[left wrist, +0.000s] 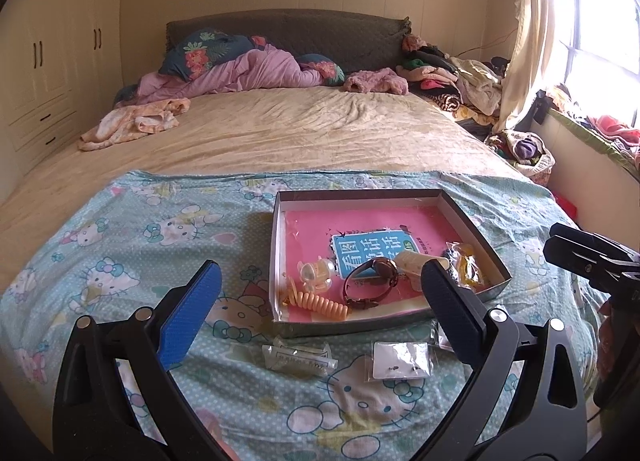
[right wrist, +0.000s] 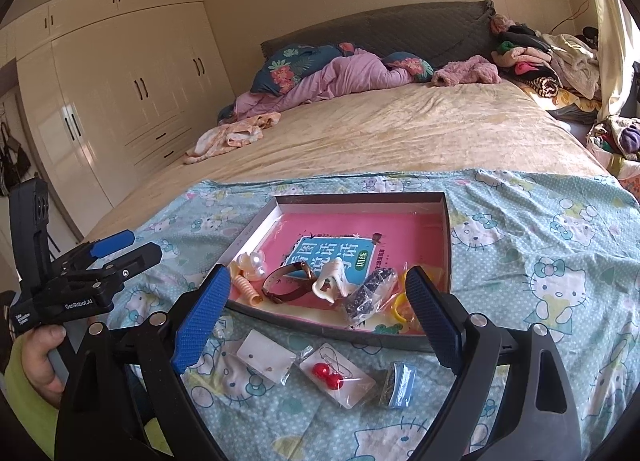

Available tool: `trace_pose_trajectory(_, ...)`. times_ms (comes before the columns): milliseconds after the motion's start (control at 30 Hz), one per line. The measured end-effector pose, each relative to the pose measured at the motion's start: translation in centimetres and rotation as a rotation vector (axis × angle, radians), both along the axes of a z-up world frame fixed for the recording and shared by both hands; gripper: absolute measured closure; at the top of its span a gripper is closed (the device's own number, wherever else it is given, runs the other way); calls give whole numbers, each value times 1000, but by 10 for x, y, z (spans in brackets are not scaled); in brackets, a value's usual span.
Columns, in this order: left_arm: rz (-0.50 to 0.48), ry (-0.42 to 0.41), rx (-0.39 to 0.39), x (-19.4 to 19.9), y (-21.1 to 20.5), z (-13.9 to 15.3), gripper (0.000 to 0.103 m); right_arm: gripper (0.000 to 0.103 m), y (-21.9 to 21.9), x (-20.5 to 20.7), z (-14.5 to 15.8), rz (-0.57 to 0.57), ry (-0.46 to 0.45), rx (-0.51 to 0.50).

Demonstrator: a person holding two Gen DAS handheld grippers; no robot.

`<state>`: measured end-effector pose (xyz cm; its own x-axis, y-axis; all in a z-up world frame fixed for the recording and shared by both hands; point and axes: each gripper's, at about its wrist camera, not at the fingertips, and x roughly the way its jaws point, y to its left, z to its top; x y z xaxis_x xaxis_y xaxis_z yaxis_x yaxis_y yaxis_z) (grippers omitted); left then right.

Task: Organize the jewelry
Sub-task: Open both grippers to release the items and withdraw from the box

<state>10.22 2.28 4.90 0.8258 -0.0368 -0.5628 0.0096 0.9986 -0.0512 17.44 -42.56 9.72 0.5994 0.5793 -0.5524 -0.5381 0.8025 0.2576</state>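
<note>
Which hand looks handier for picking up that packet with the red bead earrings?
Probably the right. The red earring packet lies on the sheet directly below the open right gripper; the left gripper, also open and empty, hangs over other packets.

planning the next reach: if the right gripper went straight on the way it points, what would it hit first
Probably the packet of dark beads at the near edge of the box; the open right gripper holds nothing. Depth is uncertain.

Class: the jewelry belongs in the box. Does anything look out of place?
Yes. The red earrings, an earring card and a small blue packet lie on the sheet, outside the box.
</note>
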Motion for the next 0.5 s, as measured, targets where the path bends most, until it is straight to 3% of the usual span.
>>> trace_pose_trajectory(500, -9, 14, 42, -28, -10, -5, 10, 15, -3, -25, 0, 41, -18, -51)
